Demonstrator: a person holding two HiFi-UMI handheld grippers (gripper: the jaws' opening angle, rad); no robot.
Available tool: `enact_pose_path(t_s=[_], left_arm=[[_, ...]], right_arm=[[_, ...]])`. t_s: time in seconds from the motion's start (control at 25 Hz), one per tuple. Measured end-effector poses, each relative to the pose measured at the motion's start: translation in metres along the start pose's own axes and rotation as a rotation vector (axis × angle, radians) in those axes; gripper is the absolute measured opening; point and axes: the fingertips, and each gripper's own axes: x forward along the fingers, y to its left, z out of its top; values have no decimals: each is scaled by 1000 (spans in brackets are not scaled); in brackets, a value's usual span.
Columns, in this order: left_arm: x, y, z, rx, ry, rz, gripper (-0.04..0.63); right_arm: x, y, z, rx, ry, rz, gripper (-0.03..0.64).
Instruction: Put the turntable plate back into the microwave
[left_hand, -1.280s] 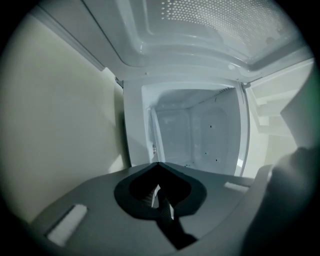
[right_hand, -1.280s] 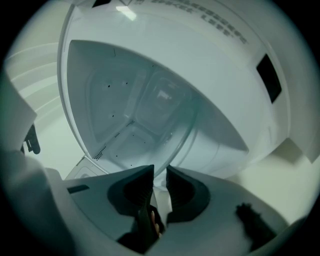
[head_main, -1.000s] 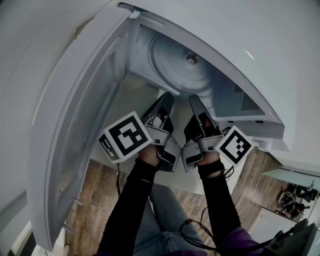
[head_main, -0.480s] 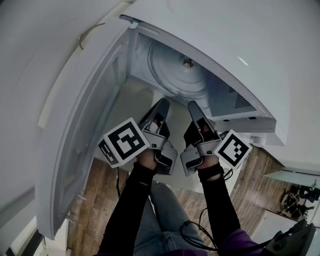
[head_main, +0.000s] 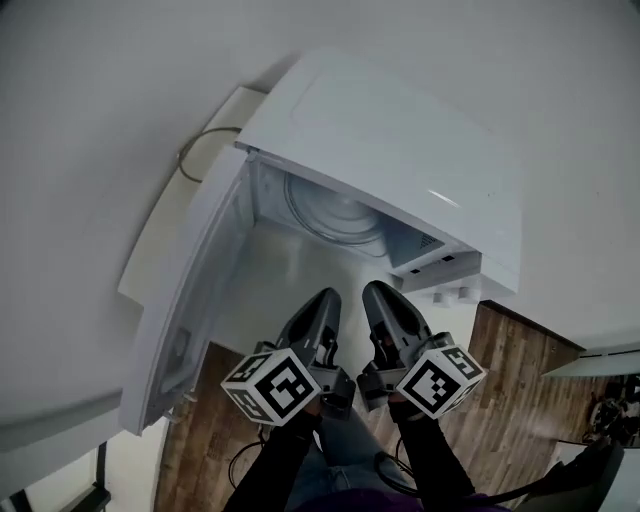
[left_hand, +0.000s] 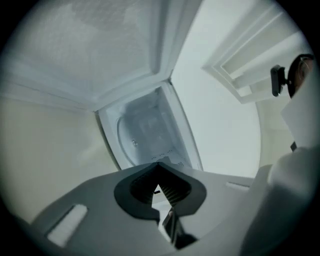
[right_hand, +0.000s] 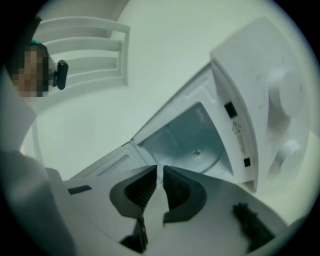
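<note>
The round glass turntable plate (head_main: 335, 215) lies flat inside the white microwave (head_main: 400, 140), whose door (head_main: 190, 300) hangs open to the left. It also shows in the left gripper view as the plate (left_hand: 136, 142) and in the right gripper view as the plate (right_hand: 197, 145). Both grippers are outside the cavity, side by side in front of the opening. My left gripper (head_main: 325, 305) (left_hand: 159, 167) is shut and empty. On my right gripper (head_main: 385, 298) (right_hand: 160, 170) the jaws have just been closing; a narrow gap remains, with nothing between them.
The microwave stands on a white counter (head_main: 265, 290) against a white wall. Two round knobs (right_hand: 280, 95) sit on its right-hand panel. A cable (head_main: 195, 150) loops behind the door. Wooden floor (head_main: 510, 400) lies below the counter edge.
Both grippers have drawn back from the cavity mouth toward the person. The microwave now looks smaller and farther off. The plate stays inside.
</note>
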Motion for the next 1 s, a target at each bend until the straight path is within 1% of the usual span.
enact_pose_path(t_s=[0.04, 0.12, 0.2, 0.28, 0.36, 0.48, 0.6, 0.68, 0.8, 1.0], left_arm=[[-8, -15, -2, 61, -7, -3, 5], [-20, -44, 1, 218, -33, -3, 5], [-30, -72, 9, 388, -78, 7, 4], [-35, -97, 15, 534, -125, 21, 4], [-37, -117, 18, 646, -147, 23, 5], [-38, -137, 18, 787, -163, 18, 4], [-36, -147, 22, 884, -184, 33, 4], [-32, -150, 23, 930, -182, 35, 4], [-26, -152, 24, 953, -177, 38, 3], [-19, -153, 25, 977, -171, 40, 3]], right_arm=[[-10, 8, 7, -33, -11, 6, 44], [-25, 25, 19, -115, -25, 23, 33], [-39, 38, 32, -199, -51, 38, 24], [-51, 47, 47, -252, -98, 50, 13], [-60, 53, 60, -282, -144, 63, 12], [-69, 60, 72, -324, -179, 71, 12], [-73, 62, 80, -358, -204, 66, 12], [-74, 63, 84, -376, -216, 67, 11], [-74, 66, 87, -405, -218, 76, 11], [-73, 63, 89, -387, -219, 91, 11]])
